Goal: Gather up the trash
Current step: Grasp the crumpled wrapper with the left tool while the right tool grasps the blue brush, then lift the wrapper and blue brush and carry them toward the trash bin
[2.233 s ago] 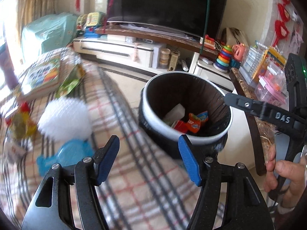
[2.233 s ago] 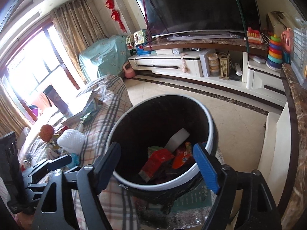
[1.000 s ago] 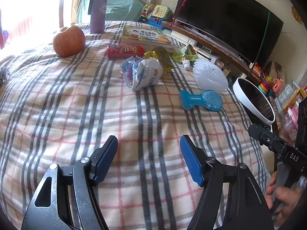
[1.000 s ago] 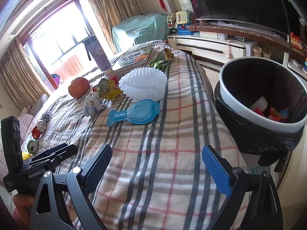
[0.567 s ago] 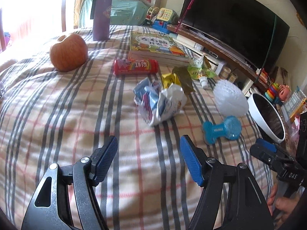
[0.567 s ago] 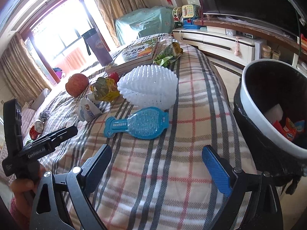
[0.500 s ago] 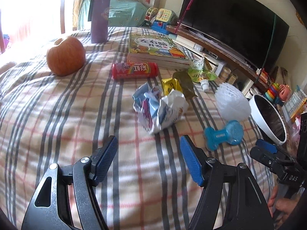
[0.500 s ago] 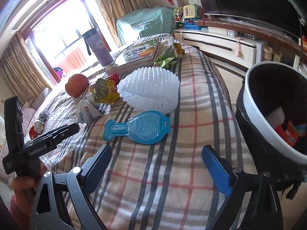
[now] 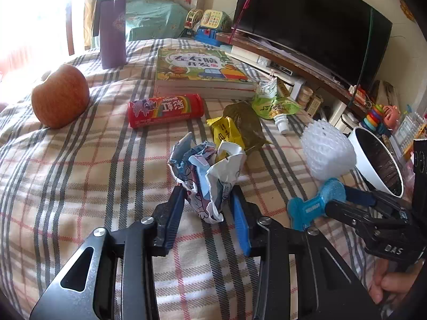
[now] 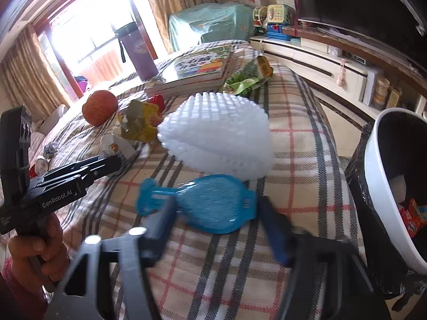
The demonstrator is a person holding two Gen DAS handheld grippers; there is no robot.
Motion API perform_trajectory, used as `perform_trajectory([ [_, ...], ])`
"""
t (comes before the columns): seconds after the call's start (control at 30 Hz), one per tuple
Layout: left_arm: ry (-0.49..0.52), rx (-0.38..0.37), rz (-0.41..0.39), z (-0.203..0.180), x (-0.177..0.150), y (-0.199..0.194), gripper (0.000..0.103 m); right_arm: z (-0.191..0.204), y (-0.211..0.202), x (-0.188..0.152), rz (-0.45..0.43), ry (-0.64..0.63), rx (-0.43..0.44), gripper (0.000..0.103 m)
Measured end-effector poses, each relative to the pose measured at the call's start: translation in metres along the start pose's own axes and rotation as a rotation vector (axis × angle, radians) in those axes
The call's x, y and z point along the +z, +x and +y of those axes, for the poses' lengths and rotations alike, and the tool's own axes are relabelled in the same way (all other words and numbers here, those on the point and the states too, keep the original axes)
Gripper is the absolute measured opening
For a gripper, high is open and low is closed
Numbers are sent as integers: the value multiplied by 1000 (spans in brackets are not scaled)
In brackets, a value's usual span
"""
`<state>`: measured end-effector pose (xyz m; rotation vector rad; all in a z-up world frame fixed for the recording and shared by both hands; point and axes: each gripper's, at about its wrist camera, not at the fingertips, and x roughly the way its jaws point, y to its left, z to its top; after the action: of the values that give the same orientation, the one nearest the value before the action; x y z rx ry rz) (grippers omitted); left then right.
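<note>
My left gripper [image 9: 208,200] is closed around a crumpled white and blue wrapper [image 9: 206,172] on the plaid bedcover [image 9: 93,176]. My right gripper [image 10: 217,218] straddles a flat blue plastic piece [image 10: 213,202]; its jaws are blurred and partly closed beside it, and I cannot tell if they touch it. A white foam fruit net [image 10: 218,133] lies just beyond. The black trash bin [image 10: 395,181] with a white rim stands at the bed's right edge with wrappers inside. A yellow-green wrapper [image 9: 234,128], a green pouch [image 9: 275,104] and a red tube [image 9: 165,109] lie further off.
An apple [image 9: 60,96], a purple flask [image 9: 110,26] and a stack of children's books [image 9: 197,72] sit at the far side of the bed. A TV stand with toys runs along the right wall [image 9: 293,64]. A hand holds each gripper's handle.
My left gripper has moved forward and closed on the crumpled wrapper. My right gripper has moved down to the blue plastic piece and its jaws have narrowed.
</note>
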<state>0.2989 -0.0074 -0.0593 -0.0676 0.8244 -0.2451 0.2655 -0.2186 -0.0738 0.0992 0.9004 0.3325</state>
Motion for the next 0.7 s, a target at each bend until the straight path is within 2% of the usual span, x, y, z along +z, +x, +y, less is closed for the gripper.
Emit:
perform_trajectory([
  [0.03,0,-5,-3,0,0,-1,25,1,-1,-1,-3,-7,-4,58],
  [0.1,1,-8,-8,1,-2,-4,24,3,-5,-4,-10,-14,-3,57],
  [0.27,3,-9,-16,-4,-16,-21,23,4,-19,-17,-17,0,24,57],
  [0.5,-33,-72,-13,-16,-48,-55,22,-3,-43,-36,-41,58,38,57],
  [0.7,-13,-105,-4,-40,-66,-70,22,-13,-63,-49,-67,101,33,57],
])
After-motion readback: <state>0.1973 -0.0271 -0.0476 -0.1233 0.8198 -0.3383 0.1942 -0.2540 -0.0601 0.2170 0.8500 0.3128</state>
